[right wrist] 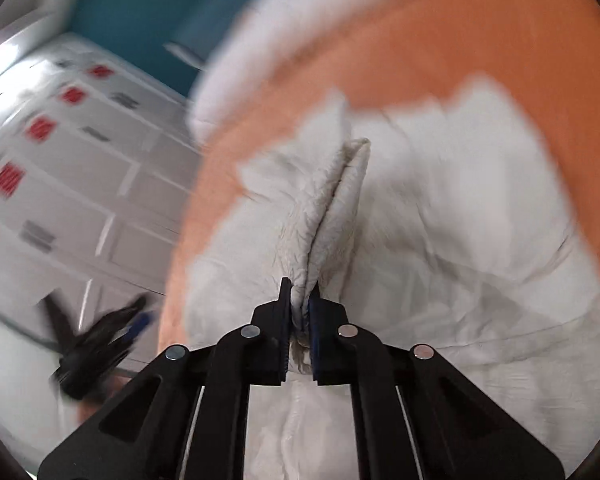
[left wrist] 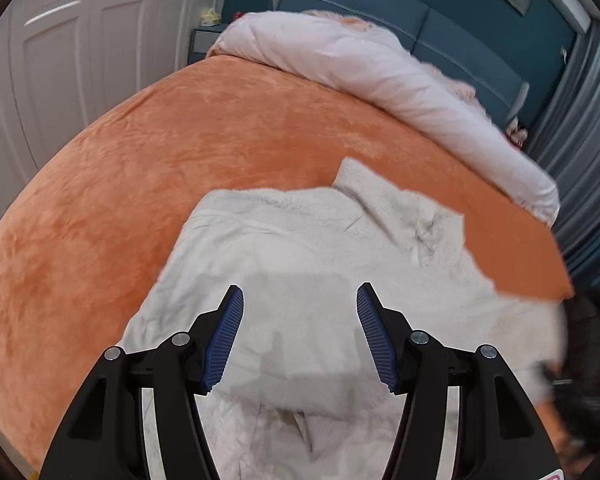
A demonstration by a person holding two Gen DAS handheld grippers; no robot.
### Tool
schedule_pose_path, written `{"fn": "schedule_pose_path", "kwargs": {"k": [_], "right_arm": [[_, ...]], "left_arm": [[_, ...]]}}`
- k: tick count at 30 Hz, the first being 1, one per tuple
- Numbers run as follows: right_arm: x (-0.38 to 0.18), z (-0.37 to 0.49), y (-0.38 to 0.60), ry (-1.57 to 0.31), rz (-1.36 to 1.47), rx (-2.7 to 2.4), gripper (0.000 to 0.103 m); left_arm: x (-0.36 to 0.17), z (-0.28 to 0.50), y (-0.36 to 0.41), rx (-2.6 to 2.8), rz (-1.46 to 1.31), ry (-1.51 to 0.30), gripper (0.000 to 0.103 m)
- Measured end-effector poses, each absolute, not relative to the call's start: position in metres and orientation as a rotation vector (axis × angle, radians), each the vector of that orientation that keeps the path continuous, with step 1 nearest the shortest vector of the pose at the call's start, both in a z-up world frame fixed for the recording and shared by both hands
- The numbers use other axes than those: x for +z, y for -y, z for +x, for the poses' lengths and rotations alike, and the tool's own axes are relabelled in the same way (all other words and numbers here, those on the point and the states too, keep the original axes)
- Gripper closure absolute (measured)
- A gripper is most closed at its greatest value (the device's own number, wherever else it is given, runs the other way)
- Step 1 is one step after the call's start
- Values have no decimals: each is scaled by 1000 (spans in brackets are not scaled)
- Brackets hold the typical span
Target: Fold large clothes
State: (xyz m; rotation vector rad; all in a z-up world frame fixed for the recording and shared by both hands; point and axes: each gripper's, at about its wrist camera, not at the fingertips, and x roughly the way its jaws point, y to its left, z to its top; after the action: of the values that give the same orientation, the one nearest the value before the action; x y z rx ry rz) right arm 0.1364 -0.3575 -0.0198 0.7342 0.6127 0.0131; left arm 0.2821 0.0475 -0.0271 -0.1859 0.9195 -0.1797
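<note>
Pinching a raised ridge of the cream fleece garment [right wrist: 332, 208], the right gripper [right wrist: 300, 300] has its fingers pressed tight on the fabric; the left gripper [left wrist: 300, 320] hangs spread and empty above it. The garment lies rumpled on the orange bedspread [left wrist: 140, 168], so the carry should probably stay low, with the left taking a matching edge.

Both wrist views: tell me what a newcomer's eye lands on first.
The orange bedspread fills most of the left wrist view, with a white fleecy garment spread across its near side. In the right wrist view, the right claw is clamped on a raised fold of that garment, while the left claw stands open above it.
</note>
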Motion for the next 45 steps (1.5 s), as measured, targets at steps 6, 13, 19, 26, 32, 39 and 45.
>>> {"fn": "schedule_pose_path", "kwargs": {"k": [6,13,19,26,32,39,45], "right_arm": [[-114,167,376,-929,584,-196,93],[-46,144,360,-816,434,-387,80],[-9,172,335,-701,314,-263,80],[-82,215,318,-879,230,-154,84],[-92,167,360,-889,322,-209,94],[-13,236,329,-779,239,-121,92],[-28,392,267,-891,190,58,92]], "left_arm": [[-113,284,-29,-131,-107,-1081,44],[-79,269,-32,-111,-49,-985,46],[-45,294,-31,-104,-109,-891,43],[-114,326,-53,-12,-102,-1034,40],[-126,308,-86,-13,-145,-1048,43],[-59,328,-87,-65,-217,-910,50],[-79,414,-51,-39,-146,-977,49]]}}
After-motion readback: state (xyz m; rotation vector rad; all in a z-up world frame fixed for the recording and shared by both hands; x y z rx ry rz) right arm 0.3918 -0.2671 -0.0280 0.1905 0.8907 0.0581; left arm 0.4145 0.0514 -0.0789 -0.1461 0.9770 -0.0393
